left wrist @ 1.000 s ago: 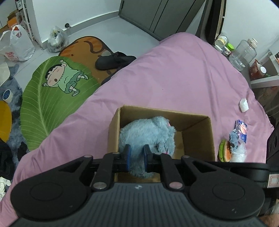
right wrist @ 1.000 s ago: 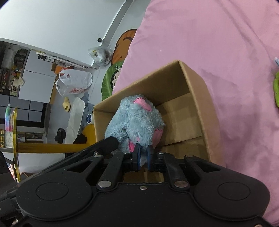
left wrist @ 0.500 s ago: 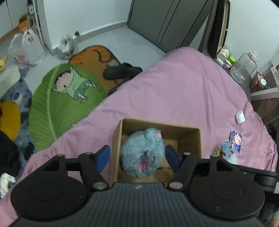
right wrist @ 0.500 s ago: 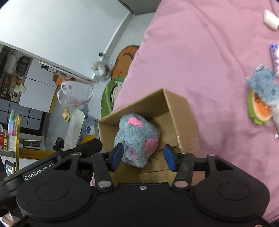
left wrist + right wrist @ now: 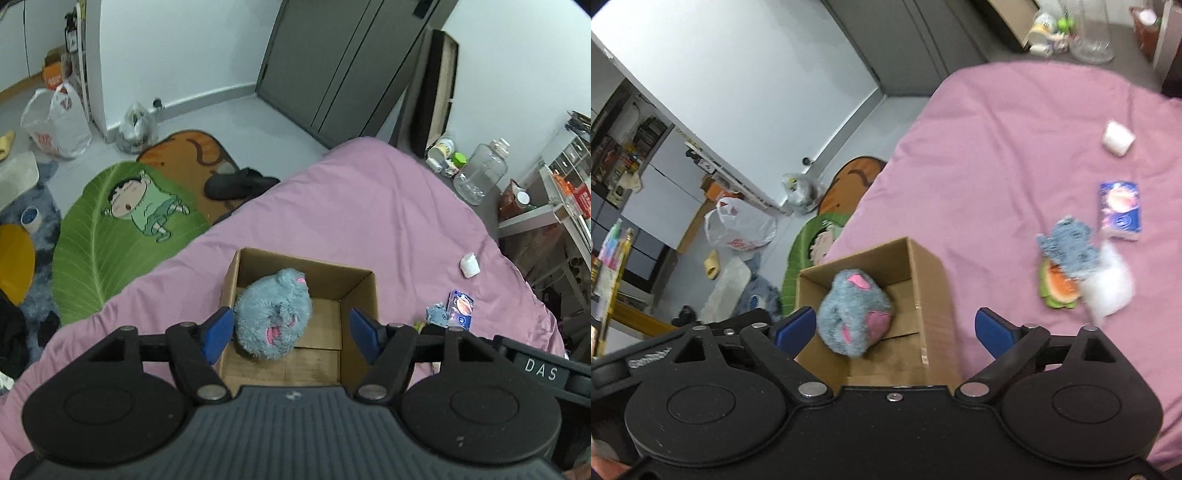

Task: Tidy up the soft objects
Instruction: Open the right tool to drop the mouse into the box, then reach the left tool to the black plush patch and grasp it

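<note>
You're letting go of the plush toy (image 5: 273,314), now sitting inside the cardboard box (image 5: 364,291).
Left gripper (image 5: 291,334) is hanging half-open and empty; right gripper (image 5: 895,330) is opening wide, holding nothing. Small plush (image 5: 1067,247) on the bed (image 5: 354,206) is waiting next.

both black gripper (image 5: 291,334) bodies carry blue fingertips (image 5: 794,326) and silver screws.

A grey-blue plush toy (image 5: 273,317) with pink patches lies in a plain brown cardboard box (image 5: 364,291) on a pink bedsheet (image 5: 369,206). The floor mat (image 5: 110,236) is leaf-green with a cartoon figure. Both grippers' fingertips (image 5: 796,326) are blue on black.
</note>
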